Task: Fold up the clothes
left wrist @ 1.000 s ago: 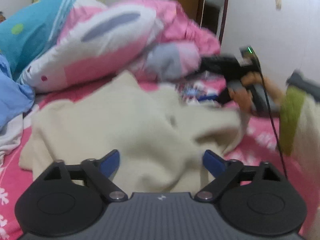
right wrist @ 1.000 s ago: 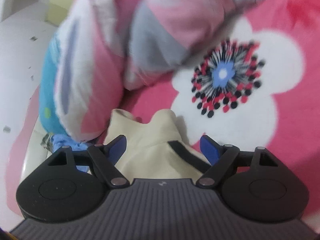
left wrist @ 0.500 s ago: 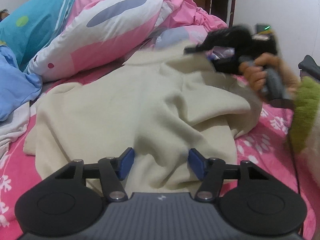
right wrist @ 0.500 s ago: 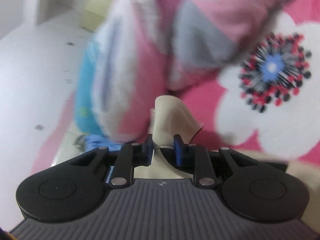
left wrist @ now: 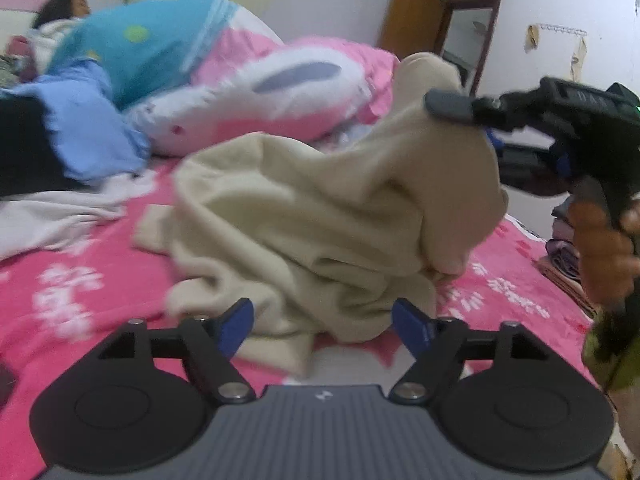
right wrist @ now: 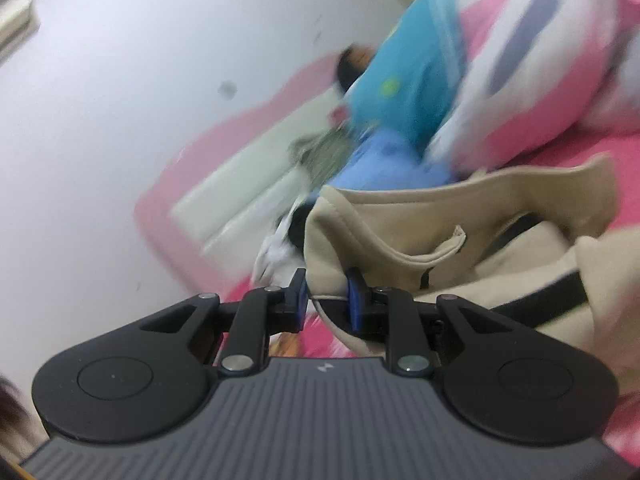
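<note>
A cream sweatshirt (left wrist: 312, 216) lies bunched on the pink bedsheet (left wrist: 80, 272). My right gripper (right wrist: 326, 300) is shut on the garment's collar edge (right wrist: 332, 236) and holds it lifted off the bed; it also shows in the left wrist view (left wrist: 472, 114), raising the cloth at the right. My left gripper (left wrist: 322, 322) is open and empty, its blue pads either side of the garment's near hem, just above the bed.
A pink, white and blue quilt (left wrist: 248, 80) is piled at the back of the bed. A light blue cloth (left wrist: 88, 128) and a white cloth (left wrist: 52, 216) lie at the left. A person (left wrist: 64, 8) lies at the far left. Folded clothes (left wrist: 560, 248) sit at the right.
My right gripper closed on the collar and lifted it high and toward me. My left gripper narrowed, then opened wide again and drew back to the near hem.
</note>
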Tool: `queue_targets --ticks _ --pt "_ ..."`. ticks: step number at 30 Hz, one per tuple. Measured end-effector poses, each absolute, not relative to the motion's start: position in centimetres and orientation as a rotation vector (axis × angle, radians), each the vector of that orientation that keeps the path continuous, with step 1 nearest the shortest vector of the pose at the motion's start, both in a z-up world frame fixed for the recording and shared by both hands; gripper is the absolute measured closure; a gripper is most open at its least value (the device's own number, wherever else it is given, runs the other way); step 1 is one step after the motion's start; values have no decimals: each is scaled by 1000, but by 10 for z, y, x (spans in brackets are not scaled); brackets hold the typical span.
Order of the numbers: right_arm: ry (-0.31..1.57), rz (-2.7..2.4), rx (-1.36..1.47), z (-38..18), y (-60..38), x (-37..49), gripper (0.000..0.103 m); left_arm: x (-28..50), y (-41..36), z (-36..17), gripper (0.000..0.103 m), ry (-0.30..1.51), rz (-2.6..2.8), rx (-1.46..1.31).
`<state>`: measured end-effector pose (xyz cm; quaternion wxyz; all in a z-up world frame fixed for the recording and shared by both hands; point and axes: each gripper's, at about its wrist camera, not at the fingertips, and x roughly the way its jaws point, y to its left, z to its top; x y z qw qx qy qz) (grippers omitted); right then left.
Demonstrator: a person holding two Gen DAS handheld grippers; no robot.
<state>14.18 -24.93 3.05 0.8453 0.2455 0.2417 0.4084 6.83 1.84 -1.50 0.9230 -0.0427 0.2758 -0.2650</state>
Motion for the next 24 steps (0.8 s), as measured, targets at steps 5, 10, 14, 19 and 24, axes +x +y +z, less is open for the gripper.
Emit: queue_targets --ticks 5,10,14,19,24 --pt "597 796 373 6 -178 133 76 47 44 -28 24 629 -527 -138" --pt "797 686 340 -17 -156 128 43 39 59 -39 24 666 -517 -199" --pt "698 702 427 -1 -192 105 32 42 50 -38 21 648 -545 -209" --pt "463 743 565 28 -264 76 16 51 25 -35 18 617 -591 -205" --pt "432 420 616 28 -331 88 10 68 1 -32 18 587 -509 -222"
